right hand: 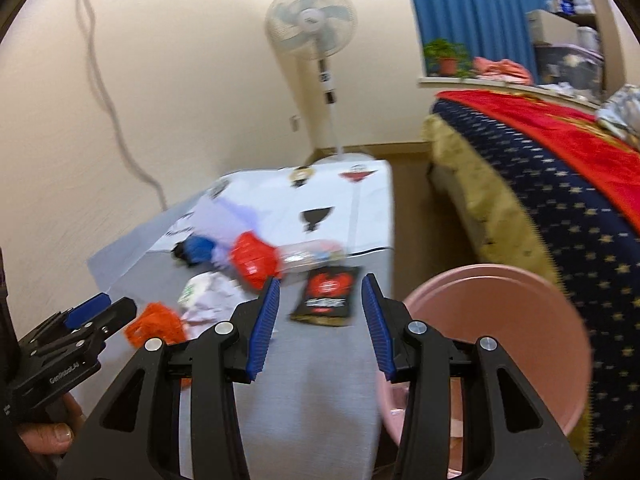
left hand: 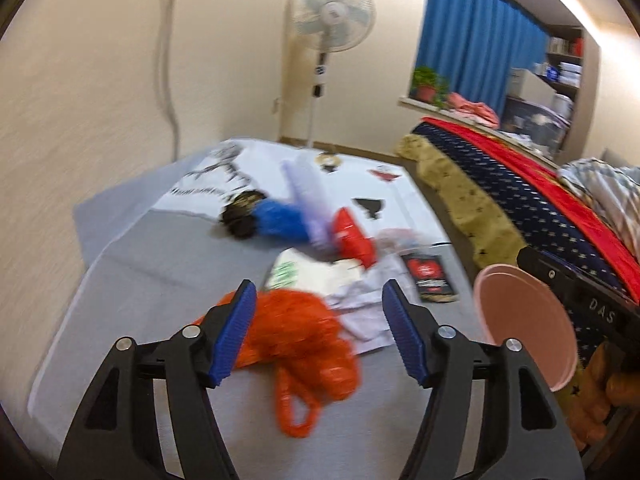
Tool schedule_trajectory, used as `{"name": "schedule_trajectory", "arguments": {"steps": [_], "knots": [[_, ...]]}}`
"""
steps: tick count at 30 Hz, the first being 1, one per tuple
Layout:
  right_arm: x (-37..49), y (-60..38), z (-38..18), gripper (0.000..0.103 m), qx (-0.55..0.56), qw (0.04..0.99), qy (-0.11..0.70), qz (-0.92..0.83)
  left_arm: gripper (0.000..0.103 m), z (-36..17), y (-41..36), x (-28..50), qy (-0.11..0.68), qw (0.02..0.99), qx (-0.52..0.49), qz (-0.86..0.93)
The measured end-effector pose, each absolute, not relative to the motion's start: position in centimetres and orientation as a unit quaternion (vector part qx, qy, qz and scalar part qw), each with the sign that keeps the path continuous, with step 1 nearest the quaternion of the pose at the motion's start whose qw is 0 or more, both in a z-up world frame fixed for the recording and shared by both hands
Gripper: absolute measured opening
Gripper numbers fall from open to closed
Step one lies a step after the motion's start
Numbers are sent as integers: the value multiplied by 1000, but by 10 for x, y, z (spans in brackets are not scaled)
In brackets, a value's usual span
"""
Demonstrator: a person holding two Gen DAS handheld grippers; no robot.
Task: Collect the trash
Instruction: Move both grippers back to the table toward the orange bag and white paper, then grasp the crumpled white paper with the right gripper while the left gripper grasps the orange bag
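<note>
Trash lies scattered on a grey-covered table (left hand: 160, 280). An orange plastic bag (left hand: 304, 344) lies nearest, right under my open, empty left gripper (left hand: 320, 332). Beyond it lie white crumpled paper (left hand: 360, 304), a black snack packet (left hand: 430, 280), a red wrapper (left hand: 352, 236) and a blue wrapper (left hand: 280, 220). In the right wrist view my right gripper (right hand: 320, 320) is open and empty, above the table's near end, with the black packet (right hand: 326, 296) ahead between its fingers. A pink bin (right hand: 496, 340) stands at the table's right side.
A bed with a navy starred cover (right hand: 560, 220) and red blanket stands right of the table. A standing fan (right hand: 312, 28) is by the far wall. A cord (right hand: 116, 120) hangs down the wall. The left gripper shows in the right wrist view (right hand: 92, 312).
</note>
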State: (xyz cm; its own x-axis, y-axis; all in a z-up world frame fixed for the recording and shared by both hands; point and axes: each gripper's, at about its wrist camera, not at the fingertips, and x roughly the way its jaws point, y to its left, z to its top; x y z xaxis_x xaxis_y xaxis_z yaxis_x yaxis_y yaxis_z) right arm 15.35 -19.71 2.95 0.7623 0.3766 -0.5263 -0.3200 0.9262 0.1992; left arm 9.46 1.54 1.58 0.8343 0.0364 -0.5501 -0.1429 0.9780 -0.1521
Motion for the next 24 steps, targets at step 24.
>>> {"name": "schedule_trajectory", "arguments": {"steps": [24], "knots": [[214,-117,-30,39,48,878,381,287,51,-33,45,124,354,920,-162,32]]}}
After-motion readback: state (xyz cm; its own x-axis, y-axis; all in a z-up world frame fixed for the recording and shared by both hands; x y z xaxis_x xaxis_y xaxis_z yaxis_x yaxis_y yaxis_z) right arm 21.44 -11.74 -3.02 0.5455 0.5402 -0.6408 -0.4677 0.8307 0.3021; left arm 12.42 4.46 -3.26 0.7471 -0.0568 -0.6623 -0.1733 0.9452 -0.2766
